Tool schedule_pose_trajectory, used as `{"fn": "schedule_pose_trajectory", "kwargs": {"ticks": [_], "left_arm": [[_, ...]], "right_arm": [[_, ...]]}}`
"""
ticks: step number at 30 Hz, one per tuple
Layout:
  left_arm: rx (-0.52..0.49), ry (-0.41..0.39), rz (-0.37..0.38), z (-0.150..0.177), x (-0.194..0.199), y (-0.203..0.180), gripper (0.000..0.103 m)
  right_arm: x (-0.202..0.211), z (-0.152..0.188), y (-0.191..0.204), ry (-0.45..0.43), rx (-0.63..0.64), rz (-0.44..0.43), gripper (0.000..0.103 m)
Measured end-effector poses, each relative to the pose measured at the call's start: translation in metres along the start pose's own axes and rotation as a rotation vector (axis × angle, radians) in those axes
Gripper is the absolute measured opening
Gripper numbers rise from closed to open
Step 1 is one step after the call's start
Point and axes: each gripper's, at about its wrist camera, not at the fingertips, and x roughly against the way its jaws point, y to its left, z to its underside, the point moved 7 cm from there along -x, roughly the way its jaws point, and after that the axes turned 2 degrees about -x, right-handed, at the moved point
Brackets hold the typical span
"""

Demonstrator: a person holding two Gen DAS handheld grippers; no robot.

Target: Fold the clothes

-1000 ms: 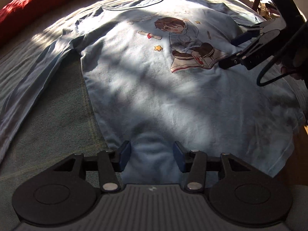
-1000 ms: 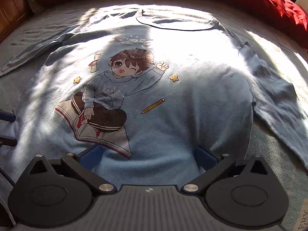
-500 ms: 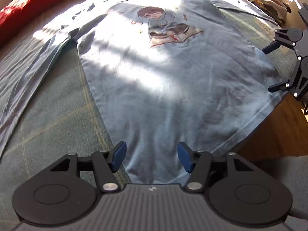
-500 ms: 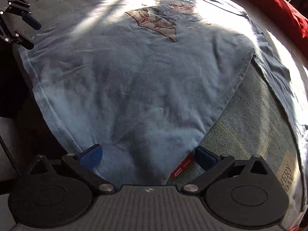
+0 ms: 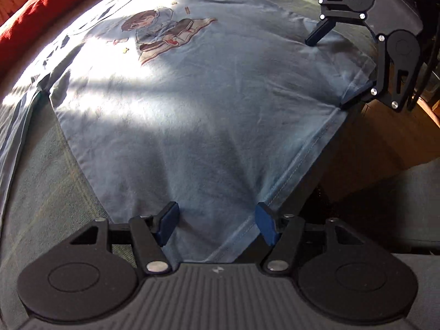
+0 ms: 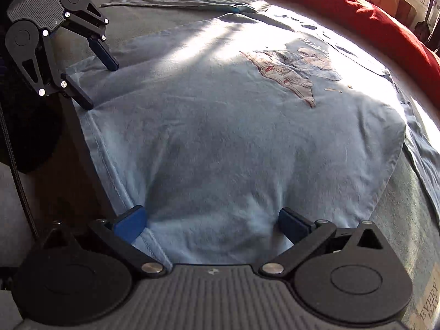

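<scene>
Light-blue long-sleeved shirt [image 5: 192,104] lies spread flat, printed side up, on a grey-green bed cover [image 5: 46,170], its hem running along the near edge of the bed. One sleeve [image 5: 13,126] extends along the far left of the left wrist view, resting on the cover. A red blanket [image 5: 35,13] borders the bed beyond the collar. A cartoon print [image 5: 162,35] of a seated child sits on the chest, in strong sunlight; the lower body of the garment is in shade.

Left gripper [image 5: 217,224]: jaws spread wide, one blue pad at each side of the hem corner. Cloth lies between the fingers, which are not closed on it. The stitched hem passes just beside the right-hand pad.

Right gripper [image 6: 211,221]: jaws likewise spread wide over the opposite hem corner, shirt fabric lying between the pads, nothing clamped. In the left wrist view this same gripper appears at upper right, one finger over the top of the cloth and the other at the hem edge; whether either fingertip presses the fabric cannot be told.

At the right of the right wrist view, the other sleeve [image 6: 423,162] trails down over the cover. Printed lettering [image 6: 429,299] shows on the cover at the lower right corner.
</scene>
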Motion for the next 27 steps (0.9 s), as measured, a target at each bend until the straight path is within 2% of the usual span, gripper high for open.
{"fn": "schedule_pose_trajectory", "kwargs": {"ticks": [1, 4, 5, 8, 12, 13, 15, 19, 23, 27], "left_arm": [[0.007, -0.013, 0.017, -0.004, 0.005, -0.001, 0.061], [-0.008, -0.047, 0.041, -0.023, 0.0, -0.007, 0.061], [-0.017, -0.058, 0.047, -0.03, -0.004, -0.009, 0.061], [-0.043, -0.091, 0.063, -0.05, -0.017, -0.017, 0.061], [-0.082, -0.133, 0.083, -0.074, -0.031, -0.026, 0.064], [-0.094, -0.13, 0.078, -0.066, -0.028, -0.028, 0.068], [-0.071, -0.083, 0.073, -0.048, -0.022, -0.027, 0.069], [-0.056, -0.025, 0.089, -0.031, -0.004, -0.024, 0.068], [-0.059, -0.097, 0.105, -0.051, 0.006, -0.024, 0.068], [-0.126, -0.117, 0.142, -0.066, -0.001, -0.043, 0.068]], "right_arm": [[0.005, 0.005, 0.002, 0.03, 0.031, 0.001, 0.103], [0.018, -0.004, 0.003, -0.001, 0.085, -0.008, 0.103], [0.021, -0.012, 0.001, -0.04, 0.086, -0.005, 0.103], [0.006, -0.035, -0.005, -0.071, 0.093, 0.02, 0.103], [-0.012, -0.033, -0.011, -0.022, 0.072, 0.018, 0.103], [-0.008, -0.026, -0.012, -0.018, 0.062, 0.013, 0.103], [-0.002, -0.007, -0.015, 0.041, 0.039, 0.003, 0.103], [0.016, 0.026, -0.01, 0.114, 0.11, 0.02, 0.103], [0.026, 0.03, -0.002, 0.081, 0.197, 0.029, 0.103], [0.01, 0.026, 0.006, 0.056, 0.343, 0.074, 0.103]]}}
